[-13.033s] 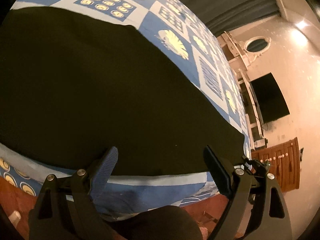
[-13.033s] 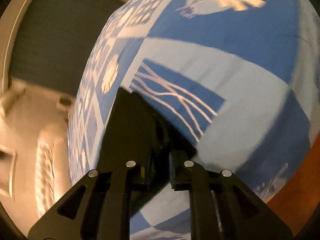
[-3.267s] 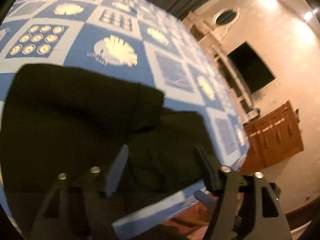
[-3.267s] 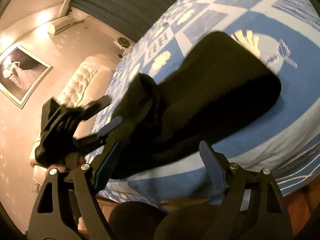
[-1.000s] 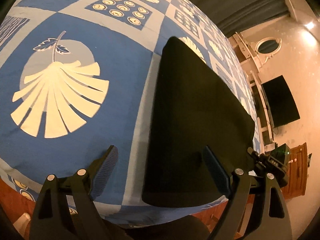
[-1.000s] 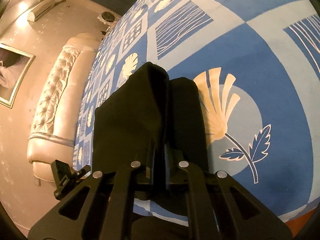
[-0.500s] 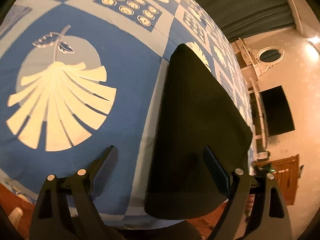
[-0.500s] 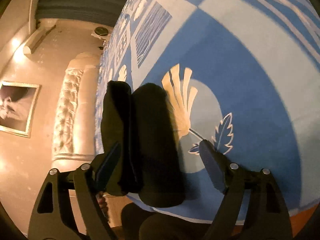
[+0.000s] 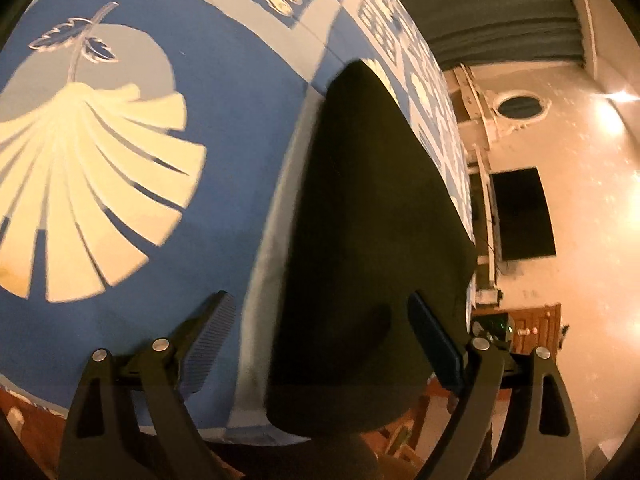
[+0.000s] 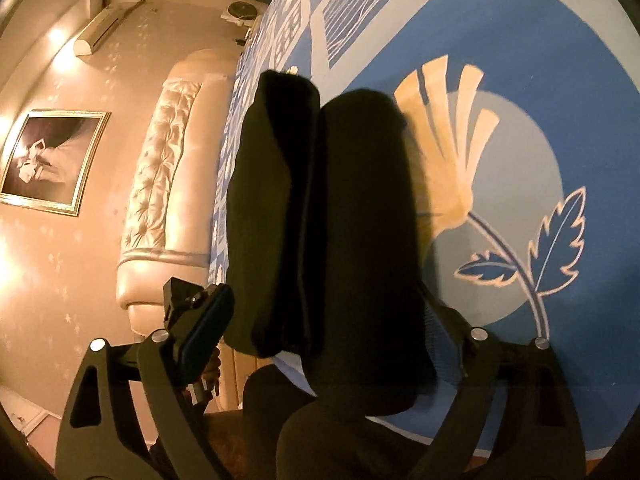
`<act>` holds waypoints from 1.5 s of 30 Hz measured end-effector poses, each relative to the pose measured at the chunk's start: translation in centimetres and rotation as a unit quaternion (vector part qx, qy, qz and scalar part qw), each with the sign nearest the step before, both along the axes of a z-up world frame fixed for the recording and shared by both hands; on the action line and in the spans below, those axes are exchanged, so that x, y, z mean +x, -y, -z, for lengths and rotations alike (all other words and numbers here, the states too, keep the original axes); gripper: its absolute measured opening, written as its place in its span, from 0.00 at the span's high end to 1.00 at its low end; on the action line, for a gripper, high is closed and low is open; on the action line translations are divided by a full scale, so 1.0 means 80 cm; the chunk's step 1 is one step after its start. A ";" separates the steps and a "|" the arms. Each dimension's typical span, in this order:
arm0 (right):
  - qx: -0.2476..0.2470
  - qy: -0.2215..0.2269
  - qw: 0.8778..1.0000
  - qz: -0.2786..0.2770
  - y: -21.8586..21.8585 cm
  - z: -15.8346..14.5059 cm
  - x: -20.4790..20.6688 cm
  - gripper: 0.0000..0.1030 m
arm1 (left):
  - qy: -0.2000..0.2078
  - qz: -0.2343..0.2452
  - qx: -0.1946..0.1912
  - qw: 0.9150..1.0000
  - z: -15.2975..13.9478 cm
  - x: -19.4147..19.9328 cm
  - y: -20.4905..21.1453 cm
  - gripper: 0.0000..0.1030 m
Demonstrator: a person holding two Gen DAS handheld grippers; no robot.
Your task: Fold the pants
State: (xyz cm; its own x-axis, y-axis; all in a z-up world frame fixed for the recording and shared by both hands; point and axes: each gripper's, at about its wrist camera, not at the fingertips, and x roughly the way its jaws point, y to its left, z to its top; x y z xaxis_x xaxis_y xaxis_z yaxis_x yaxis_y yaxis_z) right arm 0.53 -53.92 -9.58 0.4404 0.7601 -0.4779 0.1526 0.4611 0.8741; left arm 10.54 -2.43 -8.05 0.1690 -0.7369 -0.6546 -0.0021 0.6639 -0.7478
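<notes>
Looking through my left wrist camera, I see the folded black pants [image 9: 372, 240] as one flat wedge on the blue bedspread [image 9: 224, 92]; my right view shows two stacked layers. Left gripper [image 9: 320, 340] and right gripper [image 10: 324, 336] both gape wide, empty, straddling the pants' near end.

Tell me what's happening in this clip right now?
A person with a handheld tool in each hand is folding black pants on a bed with a blue patterned bedspread. The pants lie in a compact folded bundle near the bed's edge. Both the left tool and the right tool are open, holding nothing.
</notes>
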 end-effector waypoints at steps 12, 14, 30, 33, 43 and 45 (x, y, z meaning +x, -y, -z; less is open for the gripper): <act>-0.038 -0.010 0.999 -0.024 -0.027 -0.008 0.003 0.26 | -0.016 0.037 -0.039 0.998 0.008 -0.009 0.028 0.16; -0.052 -0.015 0.998 -0.028 -0.028 -0.006 0.003 0.33 | -0.011 0.032 -0.037 0.999 0.009 -0.010 0.031 0.15; -0.041 -0.016 0.999 -0.014 -0.024 0.003 0.004 0.42 | 0.108 0.048 0.058 0.991 -0.011 -0.042 0.063 0.10; -0.040 -0.016 0.999 -0.014 -0.025 0.004 0.005 0.42 | 0.105 0.047 0.058 0.992 -0.011 -0.039 0.062 0.10; -0.041 -0.016 0.999 -0.014 -0.024 0.003 0.005 0.42 | 0.106 0.046 0.062 0.991 -0.009 -0.044 0.060 0.10; -0.041 -0.016 0.999 -0.014 -0.025 0.003 0.005 0.42 | 0.105 0.046 0.061 0.991 -0.009 -0.044 0.060 0.10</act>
